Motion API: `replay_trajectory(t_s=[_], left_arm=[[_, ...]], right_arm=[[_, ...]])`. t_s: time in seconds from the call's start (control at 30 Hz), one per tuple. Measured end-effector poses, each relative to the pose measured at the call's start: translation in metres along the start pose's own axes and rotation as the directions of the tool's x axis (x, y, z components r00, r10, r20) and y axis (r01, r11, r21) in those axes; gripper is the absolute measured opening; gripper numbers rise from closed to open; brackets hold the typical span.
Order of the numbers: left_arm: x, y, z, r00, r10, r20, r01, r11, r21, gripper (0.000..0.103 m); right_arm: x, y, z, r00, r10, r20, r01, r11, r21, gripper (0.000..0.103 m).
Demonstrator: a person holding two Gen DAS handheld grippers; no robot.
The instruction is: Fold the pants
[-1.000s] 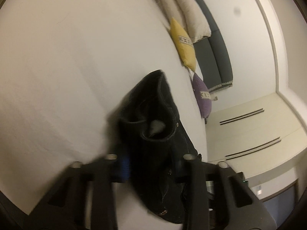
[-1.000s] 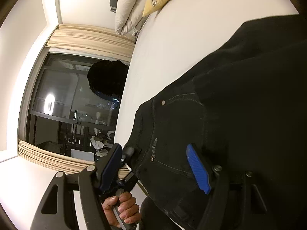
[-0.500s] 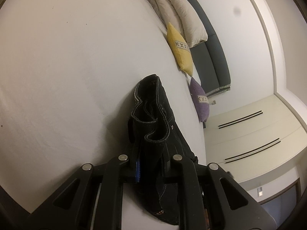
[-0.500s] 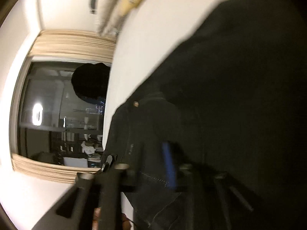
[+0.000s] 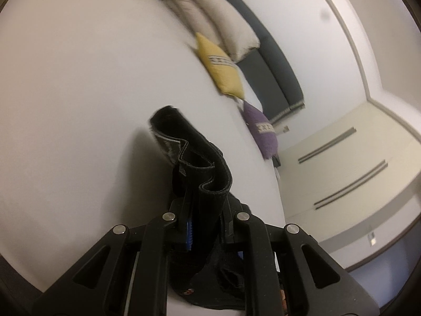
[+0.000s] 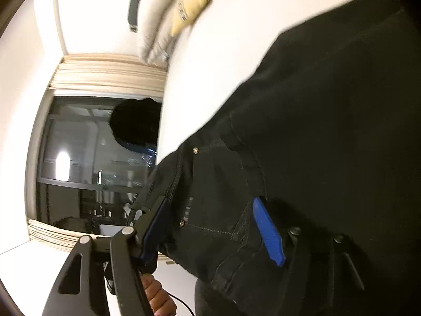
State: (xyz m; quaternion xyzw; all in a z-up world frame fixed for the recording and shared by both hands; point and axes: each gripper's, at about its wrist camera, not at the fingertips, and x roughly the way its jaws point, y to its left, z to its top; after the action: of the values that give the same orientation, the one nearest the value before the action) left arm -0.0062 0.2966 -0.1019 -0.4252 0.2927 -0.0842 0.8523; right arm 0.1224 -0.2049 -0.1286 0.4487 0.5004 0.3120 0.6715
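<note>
Black pants (image 5: 194, 163) lie on a white bed (image 5: 79, 92). In the left wrist view my left gripper (image 5: 206, 226) is shut on a bunched waistband edge of the pants, which stands up between the fingers. In the right wrist view the pants (image 6: 329, 131) fill the right half, pocket and rivets showing. My right gripper (image 6: 213, 226) is open, its blue pads (image 6: 268, 231) spread on either side of the pants' pocket area, with cloth between them.
A yellow cushion (image 5: 223, 71), a purple cushion (image 5: 263, 134) and beige pillows (image 5: 218, 21) lie at the head of the bed. A dark window with curtains (image 6: 86, 163) is at left in the right wrist view. A hand (image 6: 158, 297) holds the other gripper below.
My left gripper closed on the pants' waistband and lifted it. My right gripper swung quickly over the pants and is open around the pocket area again.
</note>
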Motion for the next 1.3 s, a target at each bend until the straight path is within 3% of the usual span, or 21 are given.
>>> replay_trajectory(t_s=[0.13, 0.23, 0.37, 0.47, 0.57, 0.63, 0.7, 0.8, 0.83, 0.9, 0.93, 0.97, 1.03, 1.1, 1.23, 1.3], left_arm=[[0.005, -0.05, -0.008, 0.999, -0.025, -0.026, 0.028, 0.992, 0.121, 0.011], [0.02, -0.1, -0.029, 0.995, -0.051, -0.089, 0.072, 0.965, 0.252, 0.012], [0.056, -0.168, -0.086, 0.976, -0.051, -0.211, 0.141, 0.886, 0.441, 0.012], [0.083, -0.192, -0.131, 0.952, -0.036, -0.304, 0.192, 0.844, 0.501, 0.012], [0.101, -0.201, -0.166, 0.936, 0.018, -0.351, 0.193, 0.809, 0.555, 0.012], [0.108, -0.207, -0.186, 0.929, 0.057, -0.365, 0.188, 0.777, 0.601, 0.012], [0.11, -0.214, -0.2, 0.932, 0.1, -0.35, 0.169, 0.732, 0.66, 0.012], [0.111, -0.227, -0.223, 0.938, 0.158, -0.307, 0.137, 0.645, 0.752, 0.012], [0.111, -0.231, -0.229, 0.941, 0.168, -0.293, 0.131, 0.618, 0.776, 0.012], [0.111, -0.242, -0.247, 0.944, 0.188, -0.271, 0.124, 0.561, 0.819, 0.012], [0.11, -0.246, -0.254, 0.945, 0.196, -0.261, 0.12, 0.534, 0.837, 0.012], [0.109, -0.247, -0.256, 0.946, 0.201, -0.254, 0.116, 0.523, 0.845, 0.012], [0.11, -0.253, -0.262, 0.946, 0.209, -0.248, 0.113, 0.506, 0.855, 0.012], [0.11, -0.26, -0.268, 0.947, 0.196, -0.254, 0.128, 0.496, 0.859, 0.012], [0.1, -0.279, -0.299, 0.952, 0.178, -0.247, 0.155, 0.417, 0.896, 0.012], [0.107, -0.284, -0.313, 0.942, 0.188, -0.277, 0.18, 0.411, 0.893, 0.012]], right_arm=[[-0.035, -0.017, 0.011, 0.998, 0.046, 0.038, -0.048, 0.997, 0.064, 0.071], [-0.062, -0.018, 0.024, 0.996, 0.075, 0.052, -0.078, 0.995, 0.061, 0.076], [-0.087, -0.016, 0.047, 0.984, 0.174, 0.035, -0.175, 0.983, 0.046, 0.081], [-0.096, -0.016, 0.067, 0.975, 0.224, 0.016, -0.224, 0.973, 0.055, 0.084], [-0.11, -0.015, 0.078, 0.973, 0.231, 0.003, -0.231, 0.972, 0.038, 0.085], [-0.119, -0.009, 0.076, 0.982, 0.191, -0.006, -0.191, 0.982, -0.003, 0.092], [-0.119, -0.002, 0.073, 0.992, 0.124, -0.017, -0.124, 0.991, -0.039, 0.092], [-0.116, -0.004, 0.077, 0.999, 0.02, -0.044, -0.022, 0.998, -0.066, 0.092], [-0.112, -0.005, 0.079, 0.998, -0.018, -0.055, 0.013, 0.997, -0.078, 0.09], [-0.1, -0.005, 0.082, 0.993, -0.073, -0.089, 0.064, 0.993, -0.101, 0.074], [-0.097, -0.008, 0.081, 0.989, -0.104, -0.108, 0.09, 0.989, -0.121, 0.059], [-0.094, -0.009, 0.081, 0.984, -0.14, -0.114, 0.123, 0.982, -0.143, 0.043], [-0.096, -0.009, 0.083, 0.978, -0.183, -0.096, 0.164, 0.971, -0.173, 0.023], [-0.115, -0.018, 0.076, 0.985, -0.16, -0.061, 0.147, 0.973, -0.177, 0.019], [-0.148, -0.029, 0.067, 0.995, -0.102, 0.016, 0.103, 0.98, -0.171, 0.019], [-0.157, -0.041, 0.064, 0.995, -0.086, 0.043, 0.092, 0.983, -0.157, 0.018]])
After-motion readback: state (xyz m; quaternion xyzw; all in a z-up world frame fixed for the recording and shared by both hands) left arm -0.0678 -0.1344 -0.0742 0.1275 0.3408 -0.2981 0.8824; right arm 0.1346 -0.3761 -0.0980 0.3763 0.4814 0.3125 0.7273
